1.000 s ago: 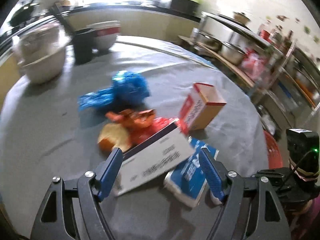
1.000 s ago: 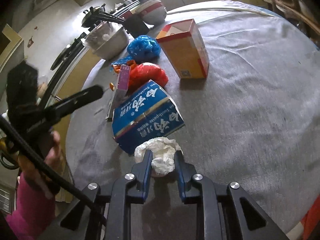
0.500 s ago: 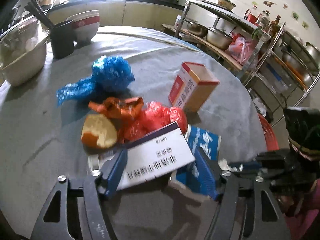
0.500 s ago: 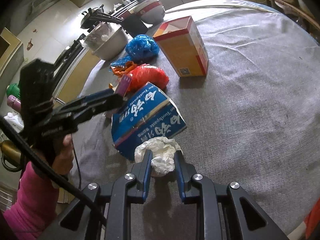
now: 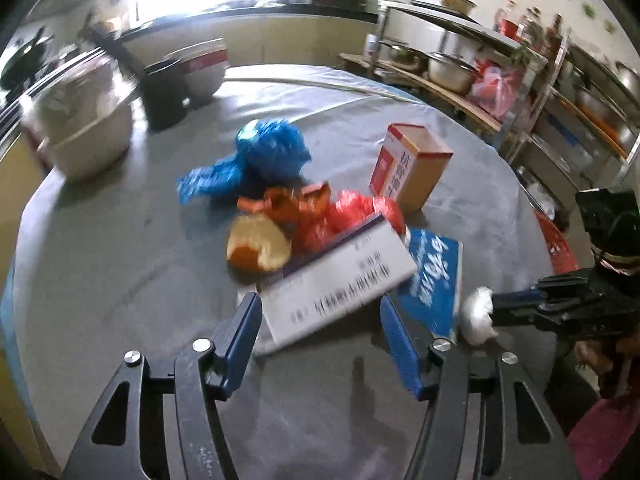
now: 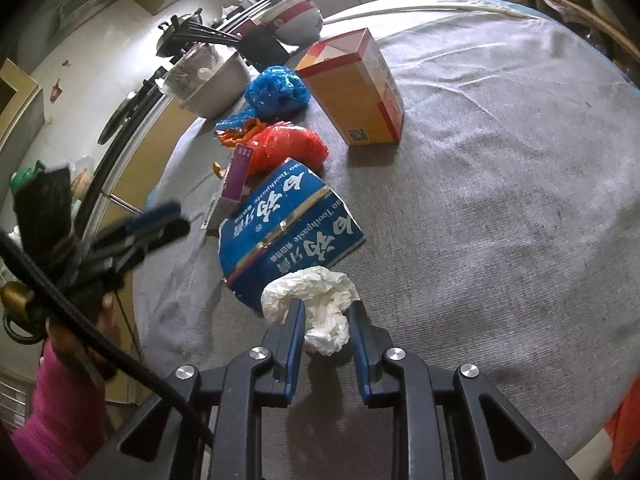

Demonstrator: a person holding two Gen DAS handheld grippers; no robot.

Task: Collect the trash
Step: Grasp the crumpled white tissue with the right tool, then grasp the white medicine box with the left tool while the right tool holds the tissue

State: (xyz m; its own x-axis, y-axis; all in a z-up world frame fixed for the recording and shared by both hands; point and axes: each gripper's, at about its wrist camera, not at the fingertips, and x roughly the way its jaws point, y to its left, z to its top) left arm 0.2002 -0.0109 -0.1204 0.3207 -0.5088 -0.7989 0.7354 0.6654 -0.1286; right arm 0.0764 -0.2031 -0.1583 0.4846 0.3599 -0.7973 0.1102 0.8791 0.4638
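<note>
- Right gripper (image 6: 325, 322): jaws clamped on a crumpled white tissue (image 6: 316, 306), held just above the grey tablecloth (image 6: 500, 200) at about 6 o'clock in the right wrist view. The wad bulges out ahead of the pads, soft and creased; the pinch at its middle probably keeps it from slipping.
- Left gripper (image 5: 318, 330): jaws closing round the near end of a flat white medicine box (image 5: 340, 280). The box lies between the blue pads, which do not yet press on it; it lies tilted, its far edge propped on the heap at 12 o'clock, so its near end is within reach.
- Blue toothpaste carton (image 6: 288, 228): crushed and torn open, just beyond the tissue at 11 o'clock.
- Red plastic bag (image 6: 288, 144), orange peel (image 5: 260, 246): bunched together behind the box.
- Blue plastic bag (image 5: 264, 156), upright red-and-tan carton (image 5: 412, 164): farthest trash, at 11 and 1 o'clock.
</note>
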